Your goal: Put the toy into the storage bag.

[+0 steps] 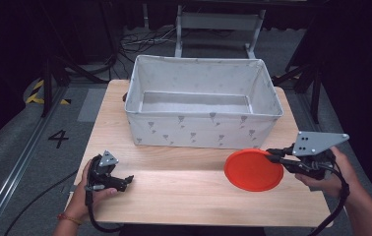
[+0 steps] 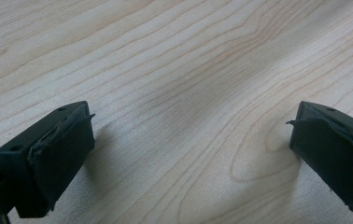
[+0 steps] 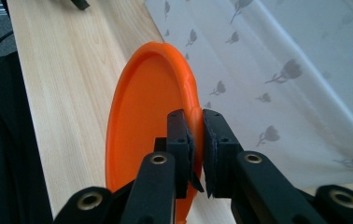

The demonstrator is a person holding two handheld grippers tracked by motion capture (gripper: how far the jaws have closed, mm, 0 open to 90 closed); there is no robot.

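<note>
An orange round plate (image 1: 252, 169) hangs above the right part of the wooden table (image 1: 174, 189), held by its right rim. My right gripper (image 1: 274, 155) is shut on that rim. In the right gripper view the two jaws pinch the edge of the orange plate (image 3: 146, 116), with the gripper (image 3: 196, 140) beside the fabric bin's wall. My left gripper (image 1: 127, 180) rests low at the table's front left, held in a hand. Its jaws stand wide apart over bare wood, open with nothing between them, the gripper (image 2: 191, 140) close to the tabletop.
A large white fabric bin (image 1: 201, 101) with a grey flower print stands at the back middle of the table, and nothing shows inside it. Bare wood lies between the two grippers. Beyond the table are cables, a floor marking and a dark frame.
</note>
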